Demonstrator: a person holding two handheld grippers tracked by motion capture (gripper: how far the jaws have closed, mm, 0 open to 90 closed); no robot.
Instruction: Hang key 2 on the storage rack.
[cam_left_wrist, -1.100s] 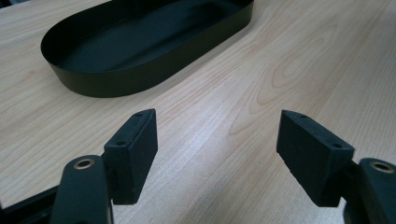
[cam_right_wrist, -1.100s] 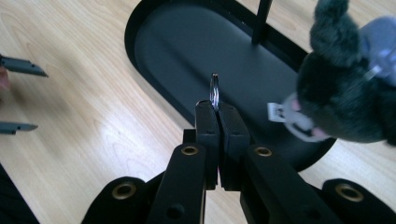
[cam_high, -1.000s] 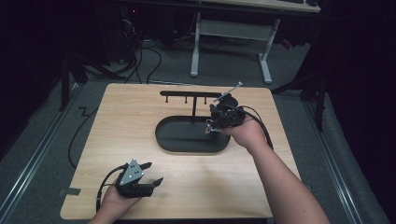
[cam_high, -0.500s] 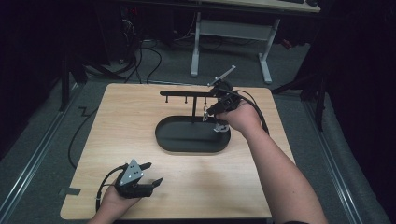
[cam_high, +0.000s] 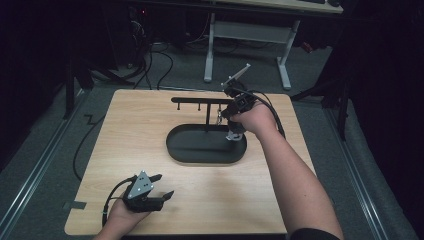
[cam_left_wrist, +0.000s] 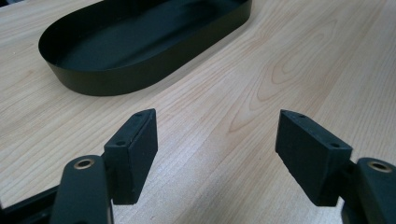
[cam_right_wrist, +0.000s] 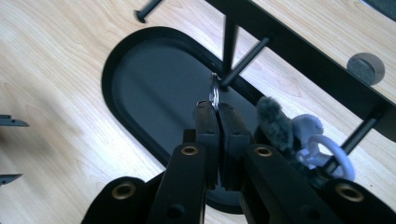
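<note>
Centre of the right gripper view, the right claw (cam_right_wrist: 216, 112) is clamped on a keyring (cam_right_wrist: 214, 95) just left of a rack peg (cam_right_wrist: 243, 60), while the left claw (cam_left_wrist: 217, 140) rests apart on the bench (cam_high: 150, 130).

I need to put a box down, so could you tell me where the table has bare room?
The table is bare left of the tray, and between tray and left gripper. It is crowded at the rack, where the right gripper holds a key ring at a peg.
</note>
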